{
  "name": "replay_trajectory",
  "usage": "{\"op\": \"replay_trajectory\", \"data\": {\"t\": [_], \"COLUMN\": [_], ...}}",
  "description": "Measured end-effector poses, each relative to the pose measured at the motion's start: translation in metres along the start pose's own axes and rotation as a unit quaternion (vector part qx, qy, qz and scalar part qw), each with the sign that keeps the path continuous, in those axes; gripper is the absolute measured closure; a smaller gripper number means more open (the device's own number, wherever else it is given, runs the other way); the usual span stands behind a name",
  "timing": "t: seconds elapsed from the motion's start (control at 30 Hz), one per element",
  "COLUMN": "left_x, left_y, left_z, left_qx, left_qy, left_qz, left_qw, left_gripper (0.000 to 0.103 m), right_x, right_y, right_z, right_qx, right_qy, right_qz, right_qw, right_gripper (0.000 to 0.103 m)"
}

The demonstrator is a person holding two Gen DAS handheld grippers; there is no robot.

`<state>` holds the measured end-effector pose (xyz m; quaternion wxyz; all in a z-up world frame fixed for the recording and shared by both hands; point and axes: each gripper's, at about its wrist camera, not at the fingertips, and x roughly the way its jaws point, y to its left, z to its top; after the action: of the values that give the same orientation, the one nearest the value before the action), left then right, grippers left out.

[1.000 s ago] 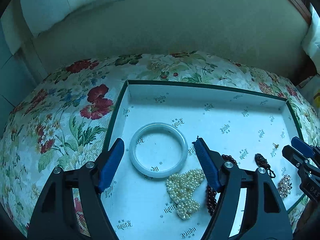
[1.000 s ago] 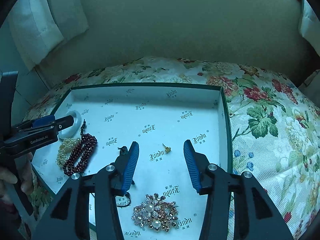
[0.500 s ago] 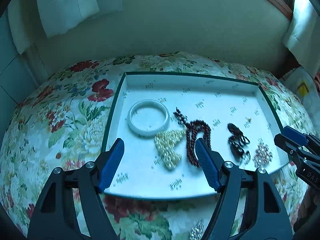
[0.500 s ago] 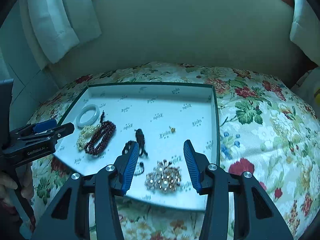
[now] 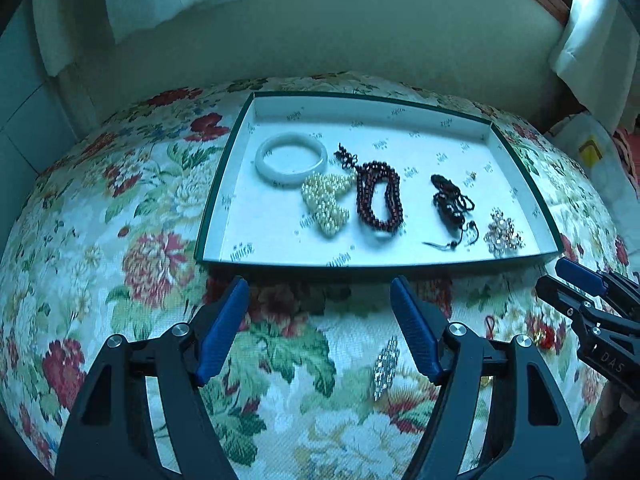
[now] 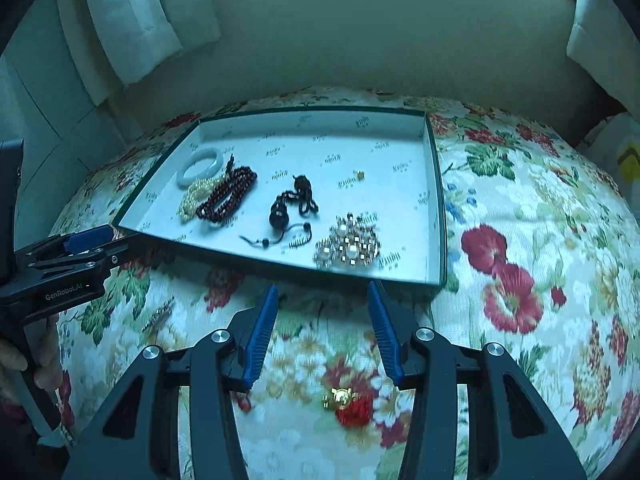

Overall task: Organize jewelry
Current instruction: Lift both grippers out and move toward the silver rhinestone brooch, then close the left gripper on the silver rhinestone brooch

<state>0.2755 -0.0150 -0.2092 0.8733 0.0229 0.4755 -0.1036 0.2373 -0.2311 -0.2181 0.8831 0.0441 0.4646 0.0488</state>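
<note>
A green-rimmed white tray point(image 5: 224, 196) point(image 6: 438, 208) lies on the floral cloth. It holds a white jade bangle point(image 5: 291, 157) point(image 6: 200, 165), a pearl bunch point(image 5: 326, 201), a dark red bead bracelet point(image 5: 378, 198) point(image 6: 228, 194), a black cord piece point(image 5: 452, 206) point(image 6: 294, 202), a pearl brooch point(image 5: 502, 234) point(image 6: 350, 246) and a small gold stud point(image 6: 360, 175). A silver clip point(image 5: 385, 366) and a gold and red charm point(image 6: 346, 402) lie on the cloth in front of the tray. My left gripper point(image 5: 320, 308) and right gripper point(image 6: 322, 308) are open and empty, just short of the tray's near edge.
The floral cloth point(image 5: 120, 240) covers a rounded surface that drops off at the sides. A pale wall point(image 5: 340, 28) and white curtains point(image 6: 132, 20) stand behind. A yellow-marked bag point(image 5: 590, 152) sits at the far right.
Both grippers have pulled back and up from over the tray to in front of it. The clip and the charm on the cloth have come into view.
</note>
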Motion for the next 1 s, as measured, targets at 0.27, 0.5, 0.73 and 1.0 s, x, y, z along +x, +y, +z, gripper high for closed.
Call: {"op": "replay_trajectory", "data": {"t": [0.27,0.5,0.73,1.0], "left_x": [-0.007,-0.008,-0.001,0.014], "left_y": [-0.002,-0.011,-0.023,-0.031], "left_z": [-0.02,-0.033,-0.04,-0.044], "left_qx": [0.001,0.009,0.025,0.04], "left_qy": [0.01,0.017,0.03,0.042], "left_qz": [-0.004,-0.014,-0.027,-0.03], "left_qw": [0.9999,0.9997,0.9989,0.9978], "left_gripper": [0.03,0.032,0.044,0.053], "right_x": [-0.008,-0.015,-0.017,-0.016], "right_y": [0.005,0.0,-0.008,-0.011], "right_z": [-0.024,-0.038,-0.05,-0.053], "right_qx": [0.001,0.01,0.026,0.035], "right_qy": [0.014,0.019,0.027,0.031], "right_qz": [0.0,-0.003,-0.002,0.0], "right_qw": [1.0,1.0,0.999,0.999], "right_gripper": [0.056,0.056,0.056,0.056]}}
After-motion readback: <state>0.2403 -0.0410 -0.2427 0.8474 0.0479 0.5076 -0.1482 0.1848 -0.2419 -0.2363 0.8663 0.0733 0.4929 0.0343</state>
